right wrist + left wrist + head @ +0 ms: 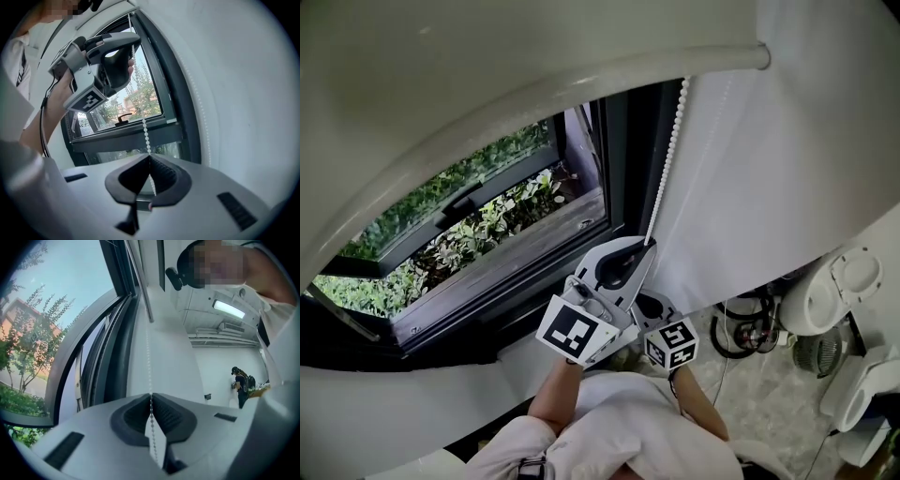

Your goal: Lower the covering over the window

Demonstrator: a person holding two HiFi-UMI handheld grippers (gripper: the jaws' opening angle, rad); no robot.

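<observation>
A white bead chain (667, 159) hangs beside the dark window frame (623, 159). My left gripper (649, 246) is shut on it, the chain pinched between the pads (151, 397) and running straight up from them. Lower on the same chain, my right gripper (149, 158) is also shut on the beads. Only its marker cube (672, 345) shows plainly in the head view. In the right gripper view the left gripper (133, 43) sits higher up the chain. The white blind's bottom bar (581, 94) crosses above the uncovered glass (487, 216).
Green plants show outside the glass. A white wall or fabric panel (787, 169) rises right of the chain. White fans (834, 291) and dark cables (750, 328) stand on the floor at lower right. A person (241, 383) stands far across the room.
</observation>
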